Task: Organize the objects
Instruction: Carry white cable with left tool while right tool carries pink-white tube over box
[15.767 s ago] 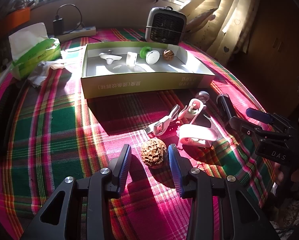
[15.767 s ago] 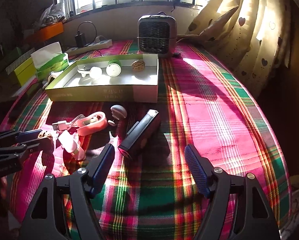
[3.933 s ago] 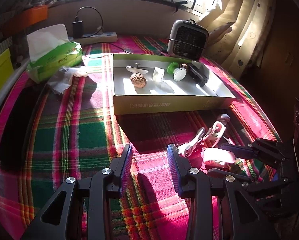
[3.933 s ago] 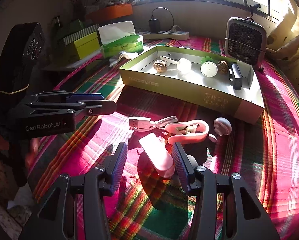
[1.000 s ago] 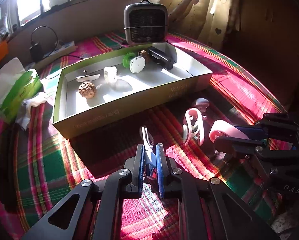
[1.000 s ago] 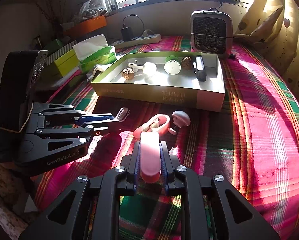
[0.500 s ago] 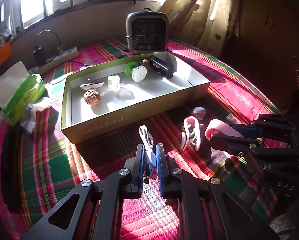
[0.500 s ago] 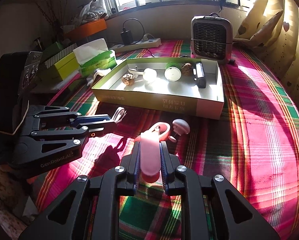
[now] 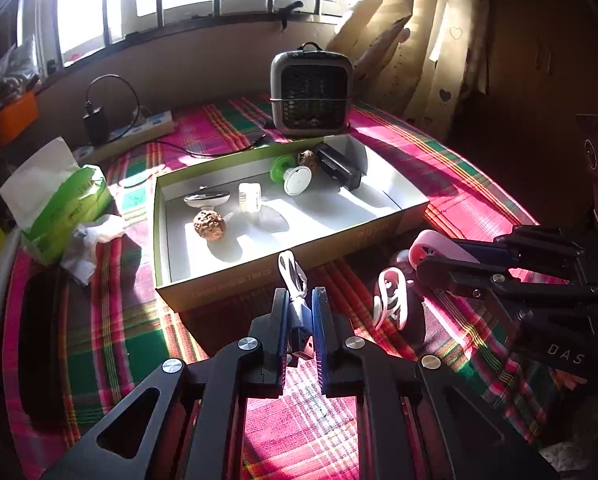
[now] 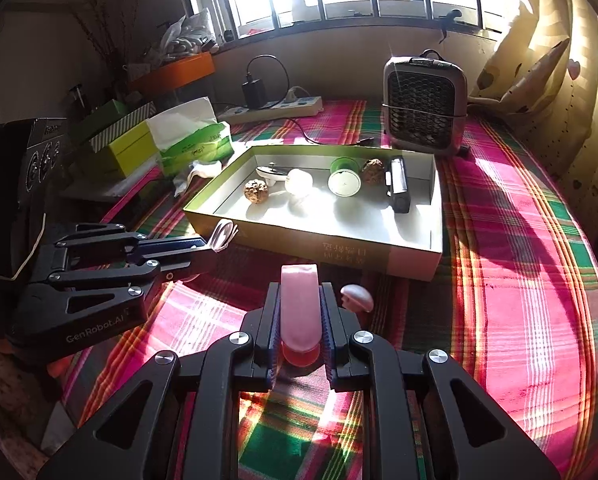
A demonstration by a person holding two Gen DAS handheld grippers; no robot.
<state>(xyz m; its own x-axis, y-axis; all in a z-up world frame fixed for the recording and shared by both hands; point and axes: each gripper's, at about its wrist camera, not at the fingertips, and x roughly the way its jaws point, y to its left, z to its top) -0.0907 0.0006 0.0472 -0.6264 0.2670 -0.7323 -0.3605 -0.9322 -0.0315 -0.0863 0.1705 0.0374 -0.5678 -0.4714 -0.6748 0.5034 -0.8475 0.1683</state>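
My left gripper (image 9: pixel 299 304) is shut on a white USB cable (image 9: pixel 295 276), held above the plaid cloth just in front of the green box (image 9: pixel 283 264); it also shows in the right wrist view (image 10: pixel 203 252). My right gripper (image 10: pixel 299 300) is shut on a pink case (image 10: pixel 299 312); it also shows in the left wrist view (image 9: pixel 431 256). The box holds two walnuts (image 9: pixel 207 224), a green-and-white reel (image 9: pixel 293 174), a black device (image 9: pixel 339 168) and small white items. A white-pink clip (image 9: pixel 391 300) and a pale shell-shaped piece (image 10: pixel 357 296) lie on the cloth.
A grey heater (image 9: pixel 311 88) stands behind the box. A green tissue pack (image 9: pixel 67 200) and crumpled tissue lie left of it. A power strip with charger (image 9: pixel 131 128) runs along the back wall. Curtains (image 9: pixel 419 40) hang at right.
Both grippers, each still shut on its object, have risen and moved closer to the box. The clip and shell-shaped piece stay on the cloth.
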